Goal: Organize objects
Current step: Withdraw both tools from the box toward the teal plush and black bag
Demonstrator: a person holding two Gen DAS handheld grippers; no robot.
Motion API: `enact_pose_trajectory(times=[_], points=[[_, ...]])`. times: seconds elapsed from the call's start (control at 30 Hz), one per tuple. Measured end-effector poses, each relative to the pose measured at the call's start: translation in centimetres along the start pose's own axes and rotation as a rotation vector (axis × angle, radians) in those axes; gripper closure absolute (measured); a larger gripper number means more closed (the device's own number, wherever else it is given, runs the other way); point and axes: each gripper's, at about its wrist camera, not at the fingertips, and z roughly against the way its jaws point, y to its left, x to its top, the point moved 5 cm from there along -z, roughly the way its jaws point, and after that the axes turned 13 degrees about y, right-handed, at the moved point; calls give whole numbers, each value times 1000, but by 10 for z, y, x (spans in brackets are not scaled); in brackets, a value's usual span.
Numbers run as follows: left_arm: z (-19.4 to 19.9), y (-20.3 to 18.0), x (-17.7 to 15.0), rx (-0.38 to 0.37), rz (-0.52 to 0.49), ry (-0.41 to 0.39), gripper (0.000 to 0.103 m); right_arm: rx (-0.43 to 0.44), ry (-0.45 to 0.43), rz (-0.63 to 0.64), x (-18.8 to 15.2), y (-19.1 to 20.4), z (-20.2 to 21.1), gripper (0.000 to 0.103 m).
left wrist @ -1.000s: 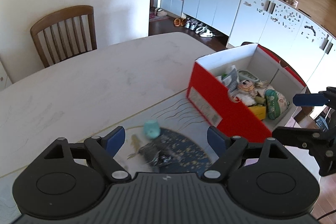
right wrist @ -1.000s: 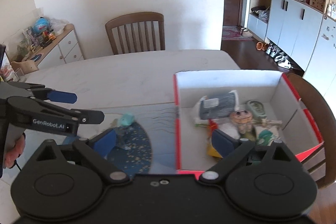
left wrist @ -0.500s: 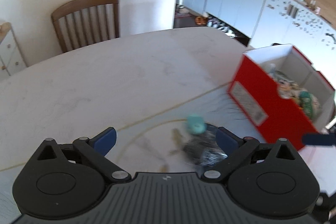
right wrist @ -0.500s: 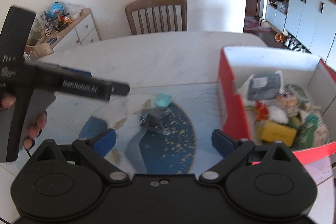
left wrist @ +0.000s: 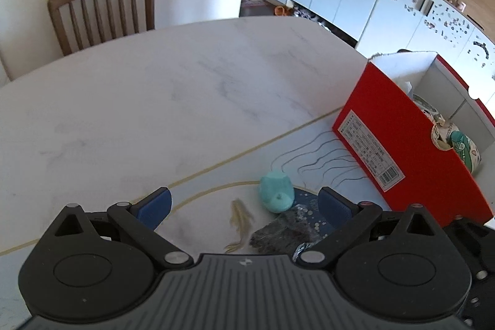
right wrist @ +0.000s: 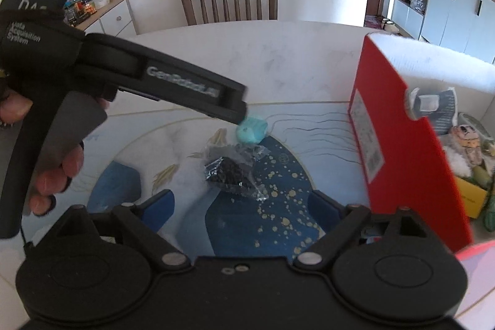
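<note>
A small turquoise toy, rounded with a flat end bearing a small hole, lies on its side on the bench's printed mat, just inside the mat's far edge. Just nearer than it, a crumpled clear plastic bag of dark bits lies flat, partly on the mat's dark blue patch. To their right stands an open red cardboard box, white inside, on the mat's right part, near the bench's right edge; it holds packets, a yellow box and small toys.
</note>
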Motion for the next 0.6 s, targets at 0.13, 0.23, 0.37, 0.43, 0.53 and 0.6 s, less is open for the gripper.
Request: enact_pose_trajectory(times=[0.13,0.23,0.37,0.43,0.53,0.6], points=[[-15,-6,7,-22,-2,21,1,4,-6,-17,5,0,-14,15],[-26,-9,11,-22,2,37,1,1,-6,-29,10,0,-22,20],[-30,-11,15,-23,2,41,3,-10,-11,-18,14,3,-29,24],[-32,-12,15,-14,-7,40,7,-7,-9,-13,15,4,-31,27],[-35,-15,15,-31,-19,60,22,-7,-13,-2,15,5,-33,30],[-37,-17,15,-32,-30,66,29,-6,-14,5,15,7,-35,32]])
